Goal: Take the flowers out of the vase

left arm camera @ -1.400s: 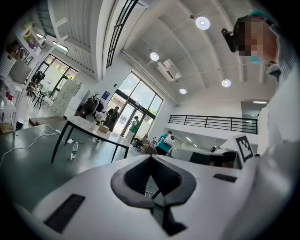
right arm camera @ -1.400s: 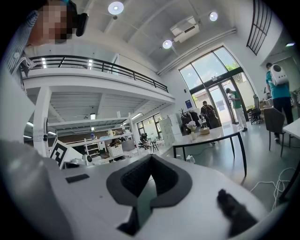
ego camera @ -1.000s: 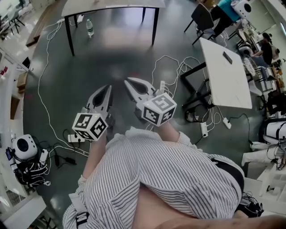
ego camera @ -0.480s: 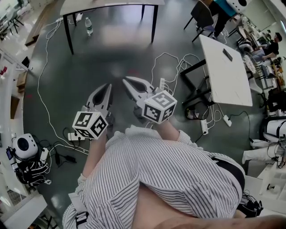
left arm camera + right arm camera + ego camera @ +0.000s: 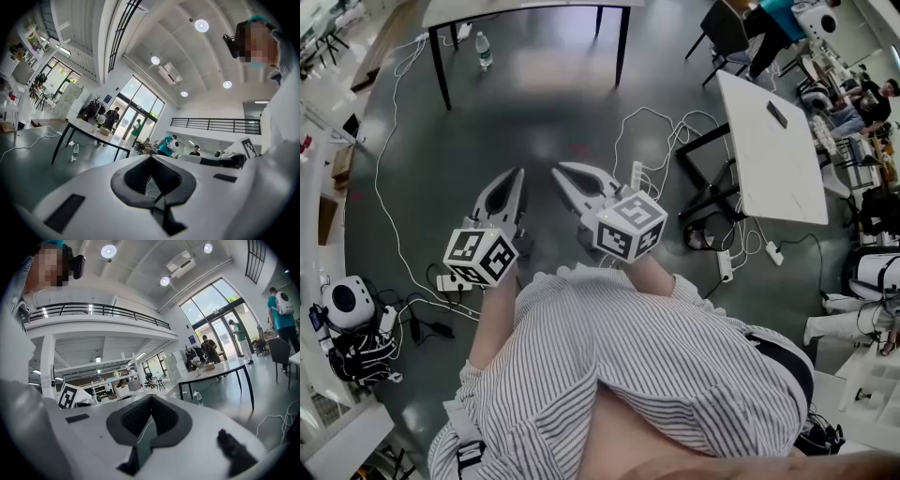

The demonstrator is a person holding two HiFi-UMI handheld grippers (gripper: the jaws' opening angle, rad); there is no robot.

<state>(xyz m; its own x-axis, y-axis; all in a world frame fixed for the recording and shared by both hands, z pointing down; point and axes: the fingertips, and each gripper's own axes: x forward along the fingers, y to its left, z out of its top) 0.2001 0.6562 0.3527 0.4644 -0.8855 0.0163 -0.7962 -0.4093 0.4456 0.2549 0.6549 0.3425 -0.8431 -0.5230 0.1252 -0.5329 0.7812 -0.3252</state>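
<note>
1. The shells of the left gripper (image 5: pixel 516 176) and the right gripper (image 5: pixel 561 172) are moulded in smooth, matt white plastic.
2. The pads (image 5: pixel 136 176) are lined with a dark grey, finely ribbed, rubbery-looking material.
3. The marker cube (image 5: pixel 480 256) is faced with matt white panels printed in black.
4. The floor (image 5: pixel 534 112) is finished dark and polished; light is mirrored in its gloss.
5. The shirt (image 5: pixel 656 356) is made of thin, creased, striped cloth.
6. The counter (image 5: pixel 773 173) is topped with a smooth white board and carried on black legs that look like metal.
7. The cables (image 5: pixel 389 169) are sheathed in white plastic; the bottle (image 5: pixel 484 52) is made of clear plastic.
</note>
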